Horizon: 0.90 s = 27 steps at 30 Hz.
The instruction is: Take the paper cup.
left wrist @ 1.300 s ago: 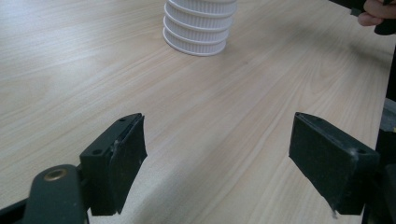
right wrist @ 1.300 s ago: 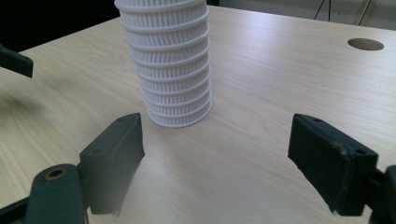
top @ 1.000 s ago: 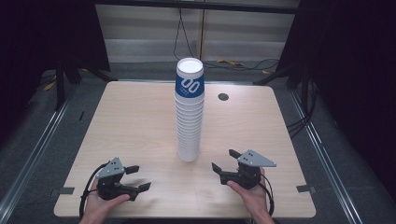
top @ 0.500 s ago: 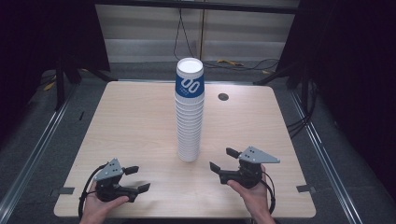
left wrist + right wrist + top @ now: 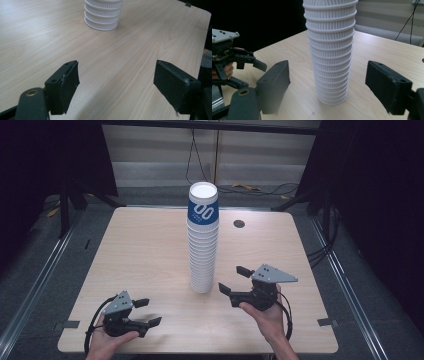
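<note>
Up comes the right claw (image 5: 236, 279), its jaws just narrowed yet apart and empty, lining up on the cup stack (image 5: 203, 240) mid-counter (image 5: 140, 245), while the left claw (image 5: 148, 312) waits wide open near the front edge.
</note>
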Each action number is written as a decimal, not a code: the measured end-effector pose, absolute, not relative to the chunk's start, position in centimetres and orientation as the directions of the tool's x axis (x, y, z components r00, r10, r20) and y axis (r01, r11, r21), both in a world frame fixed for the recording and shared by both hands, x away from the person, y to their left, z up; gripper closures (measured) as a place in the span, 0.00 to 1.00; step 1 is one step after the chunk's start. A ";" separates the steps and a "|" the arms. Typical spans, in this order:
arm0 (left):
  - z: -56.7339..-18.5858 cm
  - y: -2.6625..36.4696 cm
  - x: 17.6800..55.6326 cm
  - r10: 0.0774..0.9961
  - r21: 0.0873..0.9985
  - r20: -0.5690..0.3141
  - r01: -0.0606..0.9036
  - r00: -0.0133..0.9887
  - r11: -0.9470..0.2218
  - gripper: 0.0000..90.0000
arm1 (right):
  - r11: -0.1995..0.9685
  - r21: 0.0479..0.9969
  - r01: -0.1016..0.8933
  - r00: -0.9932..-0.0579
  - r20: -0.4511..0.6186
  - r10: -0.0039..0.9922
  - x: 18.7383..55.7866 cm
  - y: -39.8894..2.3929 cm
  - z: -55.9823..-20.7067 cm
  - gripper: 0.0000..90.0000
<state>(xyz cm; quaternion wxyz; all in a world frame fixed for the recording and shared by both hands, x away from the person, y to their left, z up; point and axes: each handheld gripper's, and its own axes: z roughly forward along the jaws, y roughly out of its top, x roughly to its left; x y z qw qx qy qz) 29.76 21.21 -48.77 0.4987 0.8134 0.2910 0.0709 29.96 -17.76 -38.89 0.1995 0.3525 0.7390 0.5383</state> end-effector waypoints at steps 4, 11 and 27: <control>-48.7 21.2 29.8 0.543 0.853 -0.177 0.403 0.821 -0.331 0.22 | 0.172 0.937 0.305 -0.679 0.087 0.729 30.3 -17.7 -38.4 0.22; -49.0 21.2 29.7 0.546 0.848 -0.182 0.412 0.818 -0.334 0.22 | 0.161 0.940 0.302 -0.684 0.096 0.723 30.9 -17.6 -36.8 0.19; -49.0 21.1 29.7 0.532 0.847 -0.174 0.402 0.829 -0.348 0.22 | 0.167 0.953 0.252 -0.726 0.072 0.684 33.0 -16.4 -33.0 0.21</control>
